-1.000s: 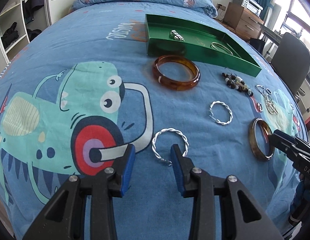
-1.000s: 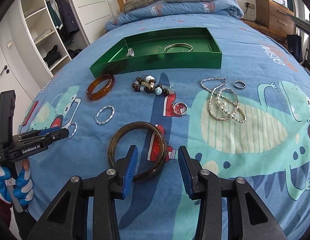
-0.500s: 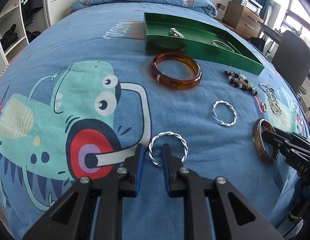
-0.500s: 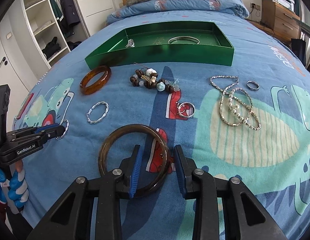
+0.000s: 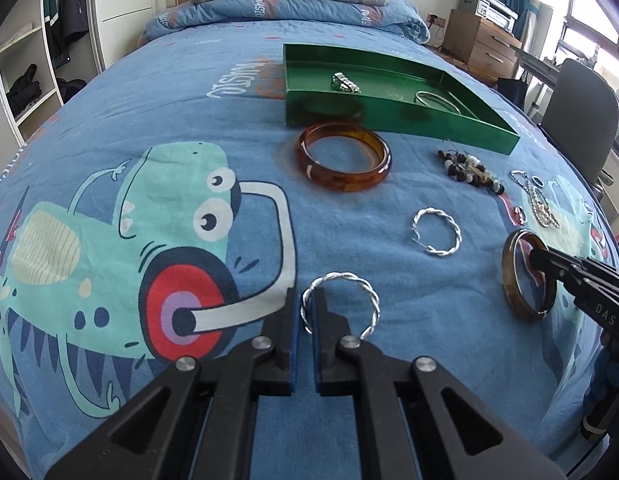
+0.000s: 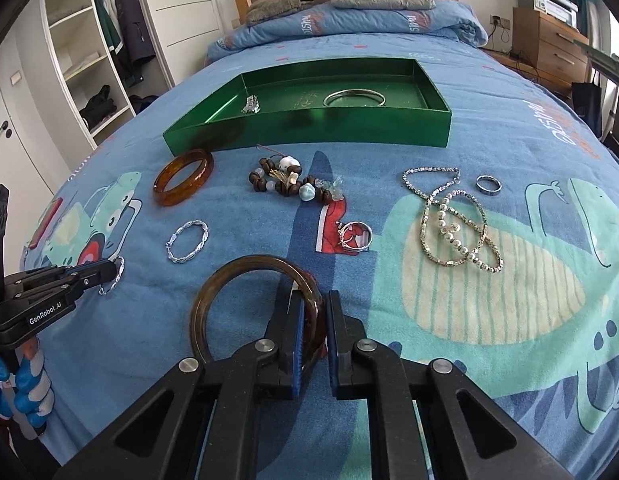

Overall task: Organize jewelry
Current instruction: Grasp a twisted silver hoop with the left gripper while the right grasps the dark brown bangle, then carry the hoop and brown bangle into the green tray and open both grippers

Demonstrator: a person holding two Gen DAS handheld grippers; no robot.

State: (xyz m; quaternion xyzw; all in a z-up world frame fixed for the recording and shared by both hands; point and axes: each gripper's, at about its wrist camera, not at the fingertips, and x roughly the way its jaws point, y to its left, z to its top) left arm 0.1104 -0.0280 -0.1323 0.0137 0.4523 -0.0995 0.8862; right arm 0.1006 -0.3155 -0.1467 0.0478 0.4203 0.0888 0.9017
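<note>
Left tongs [image 5: 307, 312] are clenched on the near twisted silver bangle [image 5: 341, 304], which lies on the bed [image 5: 189, 120] close to you. Your right tongs [image 6: 312, 320] are closing, pads pressed on the right side of the dark brown bangle [image 6: 229, 280], also at the bed's near edge.

Green tray [image 6: 309, 128] sits far centre and holds a thin silver bangle [image 6: 354, 98] and a small silver clasp piece [image 6: 251, 105].

Loose between tray and tongs: amber bangle [image 5: 343, 162], bead bracelet [image 6: 293, 185], second twisted bangle [image 5: 436, 232].

Only the right view clearly shows the chain necklaces [image 6: 453, 220], the plain ring [image 6: 488, 184], the set ring [image 6: 355, 235] and your blue-and-white gloved left hand [image 6: 23, 384]. Only the left view shows the chair [image 5: 581, 116].
</note>
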